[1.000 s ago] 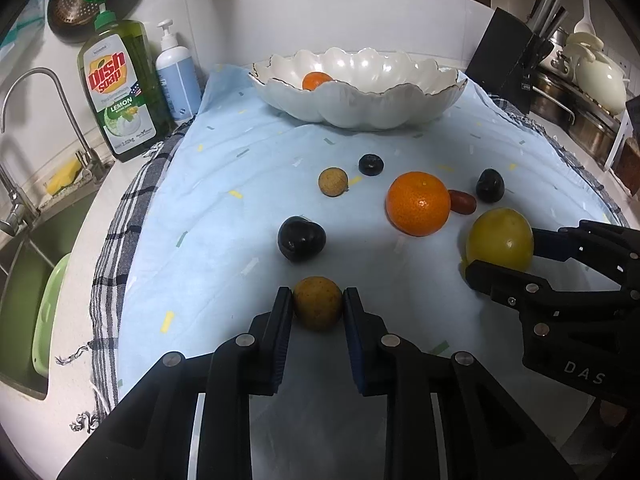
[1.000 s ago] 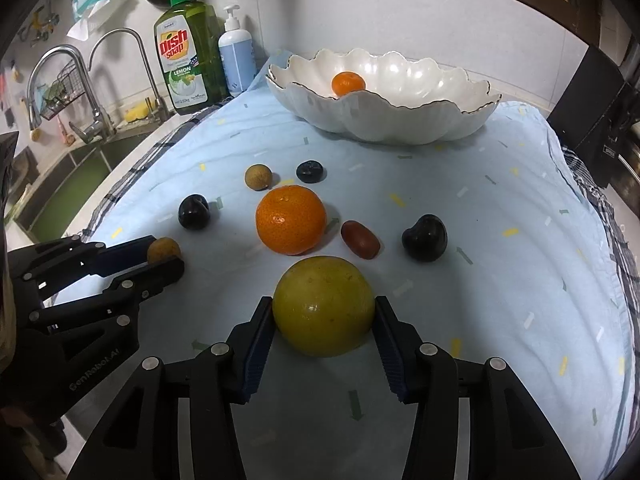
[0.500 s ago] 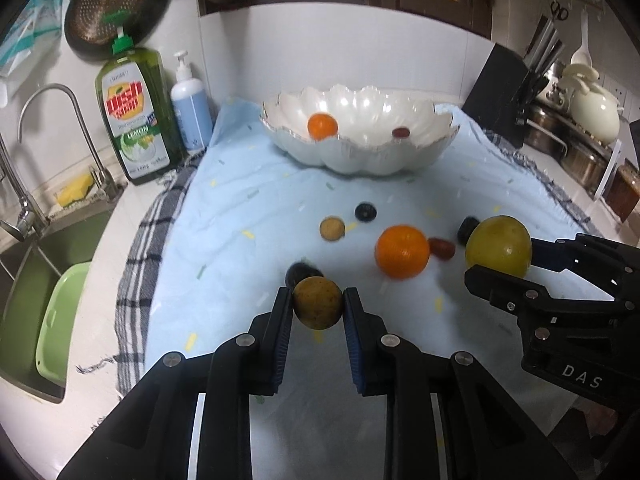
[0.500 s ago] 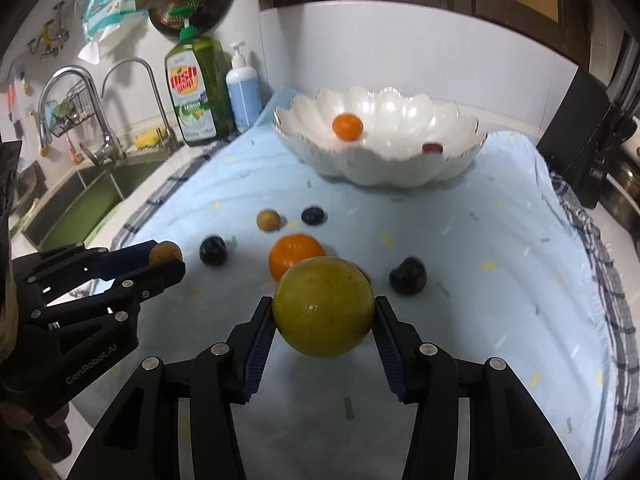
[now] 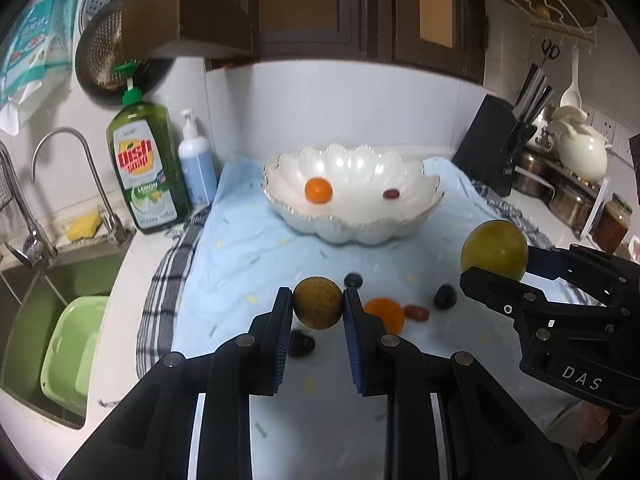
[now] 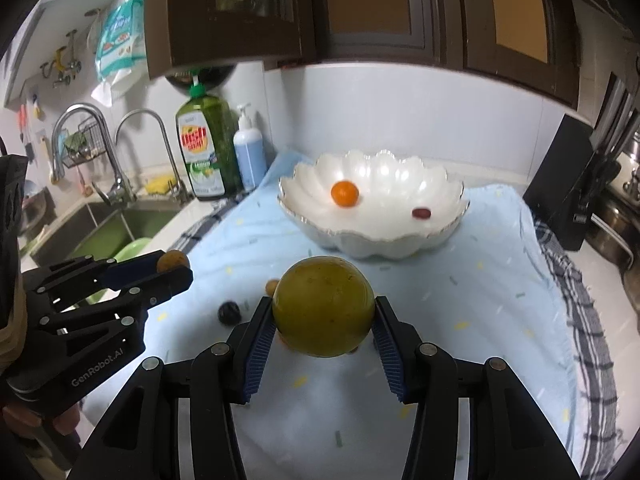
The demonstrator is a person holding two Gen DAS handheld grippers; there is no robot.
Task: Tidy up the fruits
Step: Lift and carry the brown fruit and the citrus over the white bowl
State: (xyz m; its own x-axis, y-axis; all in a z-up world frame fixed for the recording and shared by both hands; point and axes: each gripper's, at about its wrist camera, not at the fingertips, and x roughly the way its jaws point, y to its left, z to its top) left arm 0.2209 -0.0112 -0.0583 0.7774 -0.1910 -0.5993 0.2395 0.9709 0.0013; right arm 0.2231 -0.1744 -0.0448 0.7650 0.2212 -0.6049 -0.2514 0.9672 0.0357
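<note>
Left tongs [image 5: 318, 308] clamped on small brown fruit [image 5: 318, 302], right tongs [image 6: 324, 316] on big yellow-green fruit [image 6: 324, 306]. Bowl [image 5: 424, 216] holds two; several left on the tabletop cloth [image 5: 240, 264].

Wht bowl [image 5: 420, 216], lt-blue speckled cloth [image 5: 240, 264].

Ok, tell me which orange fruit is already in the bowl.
The small orange fruit in the white bowl, beside a red grape; the bigger orange lies on the cloth.

A home kitchen: sink [image 5: 60, 280] with tap [image 5: 72, 176], dish soap [image 5: 142, 168], knife block [image 5: 496, 152], dark wall cabinets [image 5: 320, 8].
</note>
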